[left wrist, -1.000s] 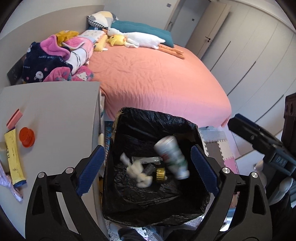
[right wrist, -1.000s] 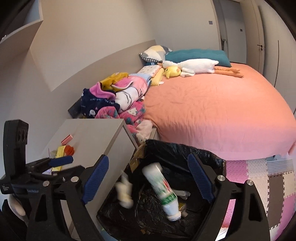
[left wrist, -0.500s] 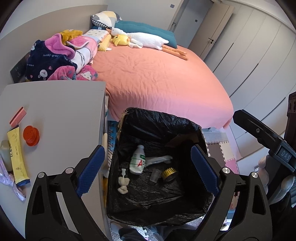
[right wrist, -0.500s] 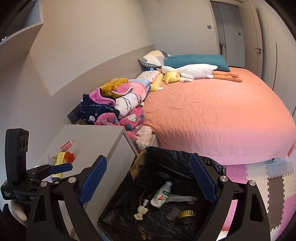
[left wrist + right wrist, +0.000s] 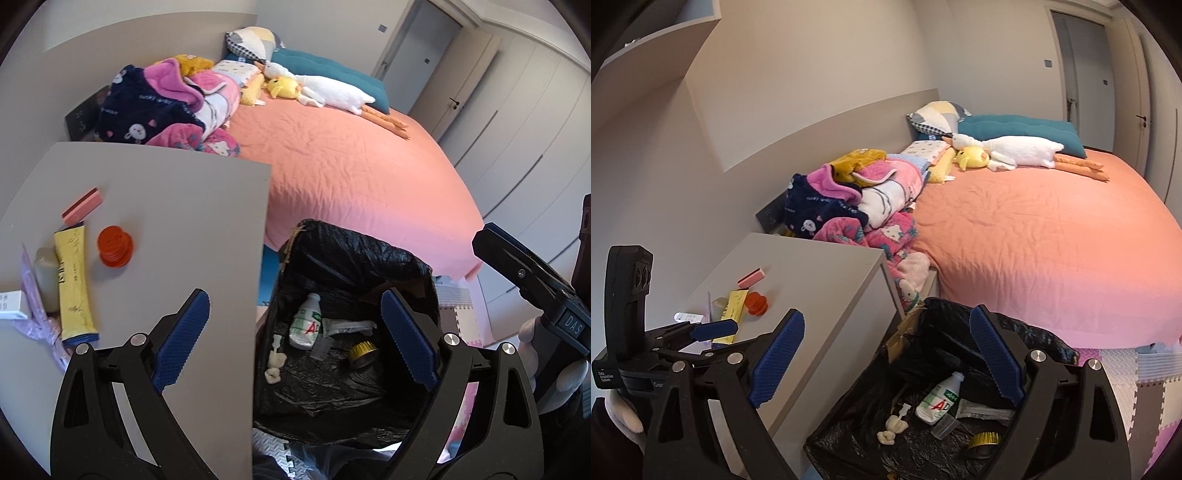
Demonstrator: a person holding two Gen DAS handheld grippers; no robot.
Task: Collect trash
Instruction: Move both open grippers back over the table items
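A bin lined with a black bag [image 5: 351, 258] stands between the grey bedside table [image 5: 177, 206] and the bed. In it lie a white bottle with a green and red label [image 5: 306, 326], a small clear cup [image 5: 319, 347], a gold foil ring [image 5: 364, 354] and a white crumpled scrap [image 5: 275, 363]. On the table sit a yellow sachet [image 5: 74, 288], an orange cap [image 5: 114, 245], a pink block [image 5: 83, 205], a small pale bottle [image 5: 46, 277] and a purple wrapper [image 5: 37, 325]. My left gripper [image 5: 295, 336] hangs open and empty over the table's edge and the bin. My right gripper [image 5: 886, 358] is open and empty above the bin.
A bed with an orange-pink sheet [image 5: 351, 177] fills the far side, with piled clothes [image 5: 166, 107], pillows and a plush goose [image 5: 332, 92]. Foam floor mats [image 5: 1126, 373] lie right of the bin. Cupboard doors [image 5: 517, 129] line the right wall. A white box [image 5: 11, 304] sits at the table's left edge.
The bottle and the white scrap fell into the bin and now lie still. Both open grippers have shifted left, bringing more of the table into view.
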